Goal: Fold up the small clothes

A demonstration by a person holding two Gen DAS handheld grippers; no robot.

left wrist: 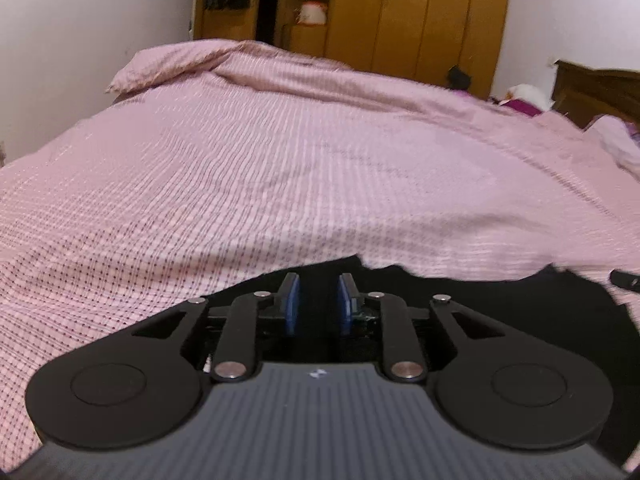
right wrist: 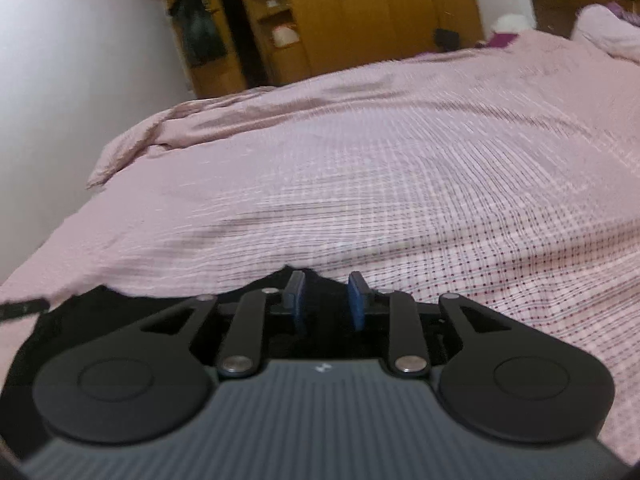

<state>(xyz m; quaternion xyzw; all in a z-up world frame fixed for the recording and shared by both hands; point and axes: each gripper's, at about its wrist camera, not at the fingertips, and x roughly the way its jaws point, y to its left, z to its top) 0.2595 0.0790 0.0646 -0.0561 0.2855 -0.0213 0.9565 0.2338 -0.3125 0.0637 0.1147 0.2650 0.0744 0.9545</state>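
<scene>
Pink checked bedding [left wrist: 280, 168] covers the bed, a wooden wardrobe [left wrist: 400, 8] behind it. Both tongs tilt downward over one black garment [left wrist: 460, 300] lying flat at the near edge. Left gripper [left wrist: 318, 300] and right gripper [right wrist: 326, 300] each show two blue pads parted, gripping nothing.

A black cloth garment [left wrist: 460, 300] is spread on the pink checked bedspread [left wrist: 280, 160], directly beneath and between the blue-padded fingers [left wrist: 292, 304]. Beyond the fingers, a tall wooden wardrobe [left wrist: 400, 12] is set behind the bed.
</scene>
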